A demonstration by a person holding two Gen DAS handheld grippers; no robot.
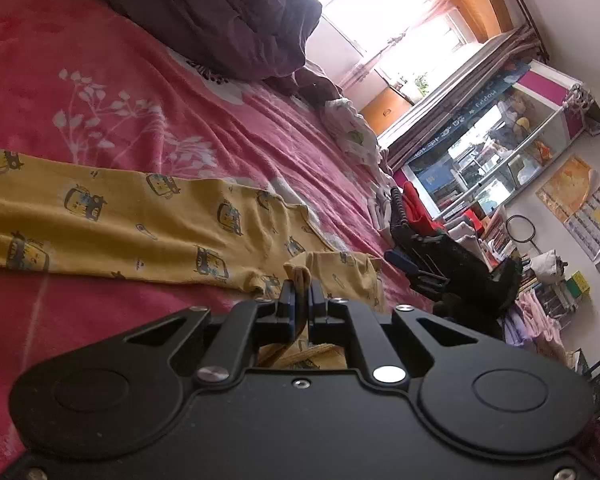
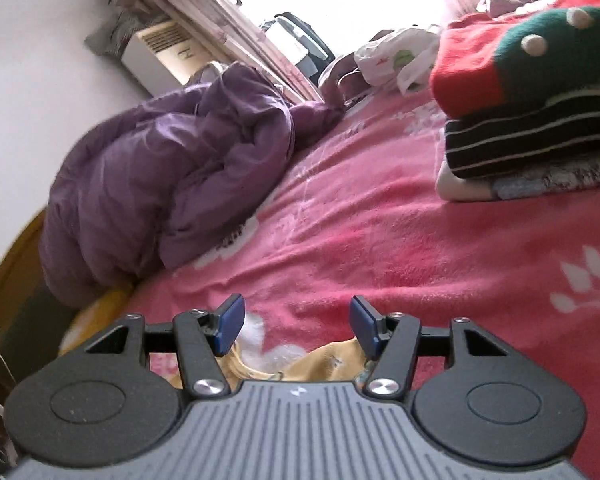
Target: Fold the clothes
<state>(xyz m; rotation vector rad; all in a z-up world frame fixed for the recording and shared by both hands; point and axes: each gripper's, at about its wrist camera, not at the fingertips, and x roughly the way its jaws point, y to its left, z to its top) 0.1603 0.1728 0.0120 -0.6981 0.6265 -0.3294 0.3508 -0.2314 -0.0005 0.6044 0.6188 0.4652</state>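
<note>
Pink floral fleece bedspread (image 1: pixel 148 92) carries a yellow cartoon-print cotton garment (image 1: pixel 140 224), spread long and mostly flat. Left gripper (image 1: pixel 301 300) is clamped on its near edge; right gripper (image 2: pixel 296 322) hovers with jaws apart over yellow cloth. A folded stack of knitwear (image 2: pixel 540 120) sits well apart, so this piece looks mid-fold or awaiting more folds.

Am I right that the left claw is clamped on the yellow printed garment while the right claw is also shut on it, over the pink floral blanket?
Not quite: the right claw is open, its blue pads wide apart above the yellow printed garment, as the right wrist view shows. The left claw is indeed clamped on that garment, over the pink floral blanket.
</note>
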